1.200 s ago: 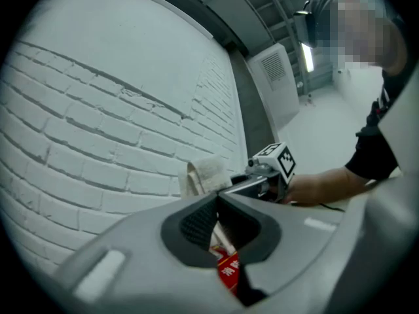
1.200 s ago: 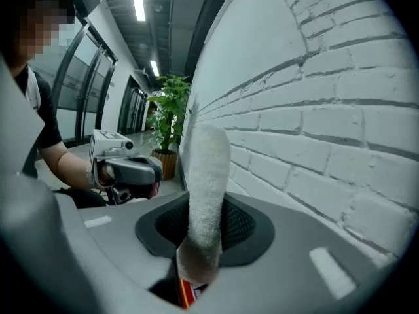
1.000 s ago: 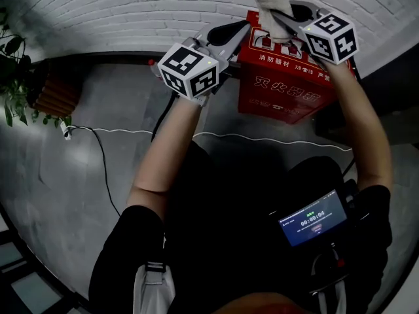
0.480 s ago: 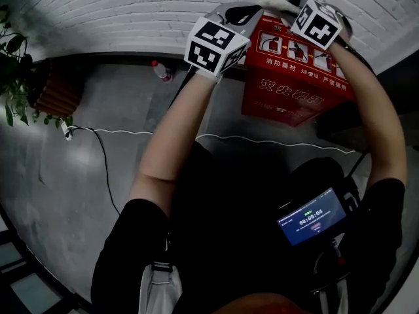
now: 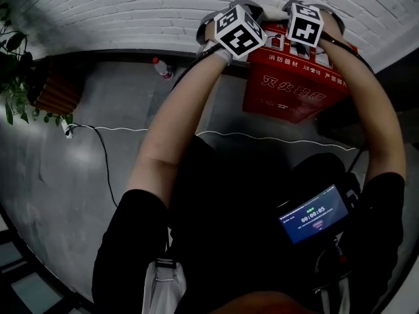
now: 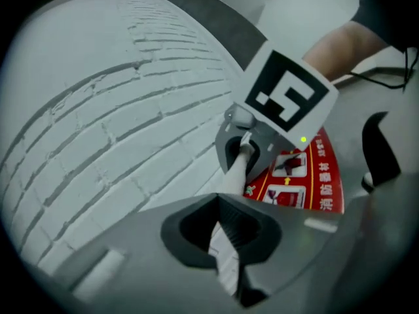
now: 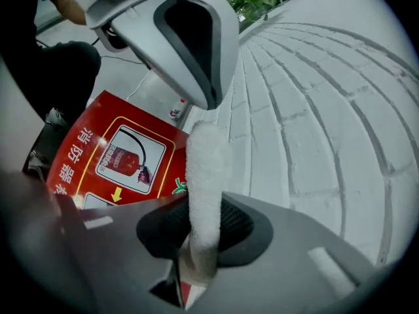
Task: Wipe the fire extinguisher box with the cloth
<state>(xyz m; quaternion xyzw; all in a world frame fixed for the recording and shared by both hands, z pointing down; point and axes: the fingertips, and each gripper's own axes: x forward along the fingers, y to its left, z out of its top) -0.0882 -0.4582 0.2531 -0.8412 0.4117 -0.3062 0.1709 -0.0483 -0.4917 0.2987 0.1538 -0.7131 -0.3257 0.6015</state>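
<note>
- The left gripper (image 6: 226, 244) is clamped on one end of the white cloth (image 6: 237, 169), at the lower middle of its view.
- The right gripper (image 7: 198, 244) pinches the other end, so the cloth spans between the two as a rolled strip.
- Beneath the strip is the red fire extinguisher box (image 7: 111, 159), at the lower left of the right gripper view, with the white brick wall (image 7: 314, 110) just behind it.
- I judge this to be the wiping step at the box's far top edge. The next move calls for lowering the strip onto the red face and drawing it across with both grips kept tight.
- A second ago both marker cubes sat lower in the head view and further apart, the left one off the box's left side. They are now side by side at the top of the frame.
</note>
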